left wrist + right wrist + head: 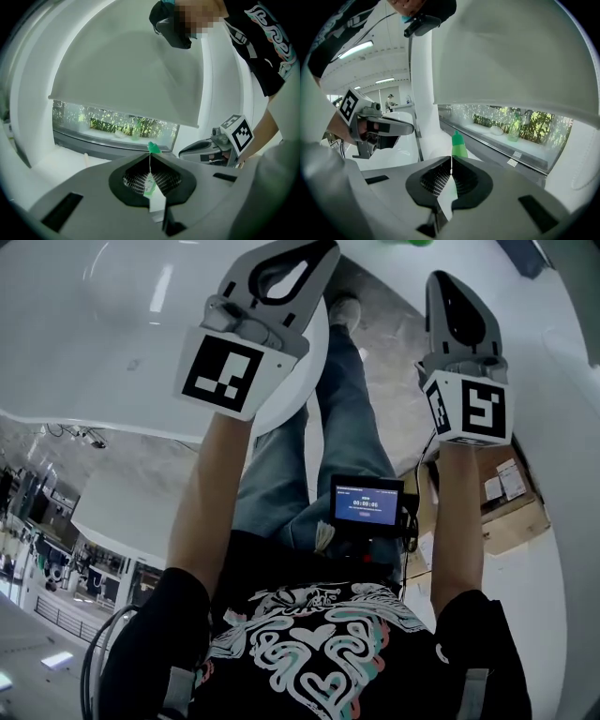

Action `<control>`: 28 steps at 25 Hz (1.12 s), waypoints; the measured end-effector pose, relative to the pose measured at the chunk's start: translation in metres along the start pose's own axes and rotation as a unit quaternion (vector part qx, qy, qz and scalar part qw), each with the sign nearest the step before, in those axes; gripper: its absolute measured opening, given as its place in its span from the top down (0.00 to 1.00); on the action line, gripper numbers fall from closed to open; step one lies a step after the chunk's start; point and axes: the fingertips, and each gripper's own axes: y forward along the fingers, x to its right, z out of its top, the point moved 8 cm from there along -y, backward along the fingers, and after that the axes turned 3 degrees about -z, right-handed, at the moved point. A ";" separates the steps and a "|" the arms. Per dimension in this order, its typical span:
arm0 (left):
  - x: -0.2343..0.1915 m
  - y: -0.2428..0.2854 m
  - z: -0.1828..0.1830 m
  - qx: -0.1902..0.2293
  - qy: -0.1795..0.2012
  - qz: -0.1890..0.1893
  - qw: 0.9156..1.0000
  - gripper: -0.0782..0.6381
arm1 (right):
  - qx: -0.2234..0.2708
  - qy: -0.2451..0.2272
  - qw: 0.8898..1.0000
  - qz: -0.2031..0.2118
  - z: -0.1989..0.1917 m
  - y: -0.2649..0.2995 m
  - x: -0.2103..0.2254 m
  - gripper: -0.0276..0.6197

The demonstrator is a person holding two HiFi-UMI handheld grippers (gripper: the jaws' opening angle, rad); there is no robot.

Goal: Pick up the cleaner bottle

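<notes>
Both the left gripper (150, 158) and the right gripper (451, 161) are closed on nothing, so I judge one must spread its jaws before reaching level for the cleaner bottle (458, 144), which stands upright just beyond their tips. Only its green top shows; the jaws hide its body, and the head view cuts it off.

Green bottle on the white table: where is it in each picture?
Head view: only a green sliver of the cleaner bottle, at the top edge.
Left gripper view: the bottle's top peeks over the shut jaws, near the middle.
Right gripper view: the bottle is straight ahead, above the shut jaws.
Shared landmark: the white table.
</notes>
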 end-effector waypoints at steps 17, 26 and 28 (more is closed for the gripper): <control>-0.022 0.032 -0.026 0.004 0.014 -0.048 0.999 0.86 | 0.001 0.006 0.999 0.039 -0.029 0.045 0.002 0.91; -0.034 0.062 -0.047 -0.034 0.040 -0.106 0.993 0.83 | -0.018 0.025 0.999 0.040 -0.056 0.065 0.010 0.91; -0.041 0.069 -0.051 -0.034 0.031 -0.104 0.994 0.76 | -0.026 0.035 0.998 0.044 -0.065 0.068 0.012 0.91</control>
